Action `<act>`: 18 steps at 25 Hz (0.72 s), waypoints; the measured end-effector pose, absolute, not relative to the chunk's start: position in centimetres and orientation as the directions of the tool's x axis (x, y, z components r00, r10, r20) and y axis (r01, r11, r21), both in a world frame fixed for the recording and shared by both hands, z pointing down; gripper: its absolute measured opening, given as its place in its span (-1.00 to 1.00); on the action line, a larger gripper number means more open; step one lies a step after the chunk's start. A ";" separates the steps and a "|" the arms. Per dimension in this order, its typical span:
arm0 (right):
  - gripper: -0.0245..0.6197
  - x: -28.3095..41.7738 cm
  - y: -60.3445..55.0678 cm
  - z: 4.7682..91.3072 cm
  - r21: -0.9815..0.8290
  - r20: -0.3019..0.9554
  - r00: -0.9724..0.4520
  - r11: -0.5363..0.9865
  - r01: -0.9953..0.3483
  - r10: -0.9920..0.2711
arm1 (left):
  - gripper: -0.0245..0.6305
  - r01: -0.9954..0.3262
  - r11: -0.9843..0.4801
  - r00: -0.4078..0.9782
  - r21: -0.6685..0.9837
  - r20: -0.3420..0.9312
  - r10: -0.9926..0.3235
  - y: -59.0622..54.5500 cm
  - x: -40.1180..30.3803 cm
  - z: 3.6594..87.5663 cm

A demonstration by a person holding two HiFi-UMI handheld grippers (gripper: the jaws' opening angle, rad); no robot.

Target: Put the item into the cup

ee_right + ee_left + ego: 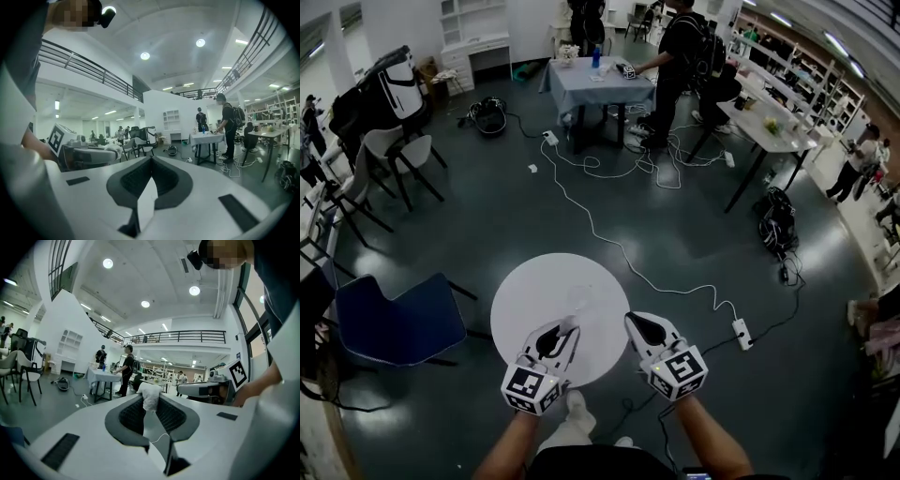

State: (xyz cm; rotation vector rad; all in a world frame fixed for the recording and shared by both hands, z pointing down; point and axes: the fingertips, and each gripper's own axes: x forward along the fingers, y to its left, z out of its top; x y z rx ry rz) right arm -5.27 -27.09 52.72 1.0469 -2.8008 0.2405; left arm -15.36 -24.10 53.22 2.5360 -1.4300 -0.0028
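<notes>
Pinching the white crumpled item between its pads, my left gripper is clenched on it right at the jaw tips, and the wad stands up out of them. Just beside it to the right, my right gripper has its jaws closed together with nothing in them. Both hover over the near part of the round white table. Just ahead of my left gripper's tips and slightly to their right stands what looks like a clear cup, faint in the head view. I judge the left gripper the nearer one, so the coming move is a short reach forward and rightward to bring the item above the cup's mouth.
</notes>
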 end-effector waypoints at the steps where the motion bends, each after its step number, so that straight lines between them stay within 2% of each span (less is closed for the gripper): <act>1: -0.87 -5.4 -27.4 52.9 -0.099 0.194 -0.744 0.741 -0.664 -0.640 | -0.70 -0.842 -0.500 0.528 0.205 0.113 -0.842 -24.5 -15.5 53.4; 18: -0.87 -9.3 -29.3 55.8 -0.125 0.247 -0.714 0.709 -0.694 -0.655 | -0.70 -0.804 -0.533 0.583 0.265 0.171 -0.794 -26.7 -18.9 57.1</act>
